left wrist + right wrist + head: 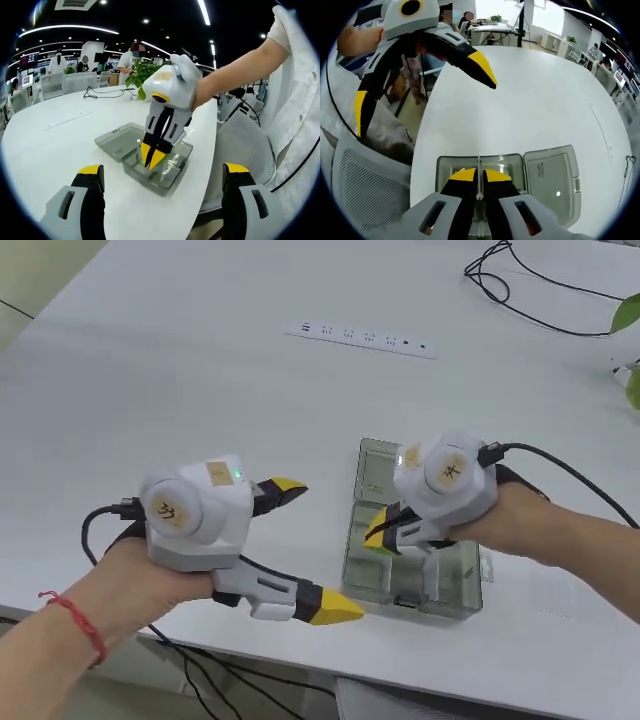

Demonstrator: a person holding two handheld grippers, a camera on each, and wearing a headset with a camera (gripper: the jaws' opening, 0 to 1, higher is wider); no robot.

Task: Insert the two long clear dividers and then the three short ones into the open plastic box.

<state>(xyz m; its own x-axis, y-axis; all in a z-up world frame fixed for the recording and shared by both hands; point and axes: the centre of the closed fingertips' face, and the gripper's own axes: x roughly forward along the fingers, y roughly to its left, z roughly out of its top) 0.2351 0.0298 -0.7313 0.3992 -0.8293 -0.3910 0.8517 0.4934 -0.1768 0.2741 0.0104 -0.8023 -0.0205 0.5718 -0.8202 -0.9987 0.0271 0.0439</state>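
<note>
While the white surface (200, 370) is taken from the head view, the left tongs (310, 548) are seen at 8 o'clock, their yellow-tipped jaws spread wide with nothing between them. The right tongs (376, 528) are seen at 4 o'clock, pointed down into the open clear greenish plastic box (357, 568), whose lid lies flat toward 12 o'clock.

From the left gripper view, the right tongs are seen at the centre, tips down inside the box and jaws close together.

From the right gripper view, a thin clear plastic divider (479, 167) is seen edge-on, upright in the box's base and pinched between the nearly closed jaws. The lid is found toward 3 o'clock.
</note>
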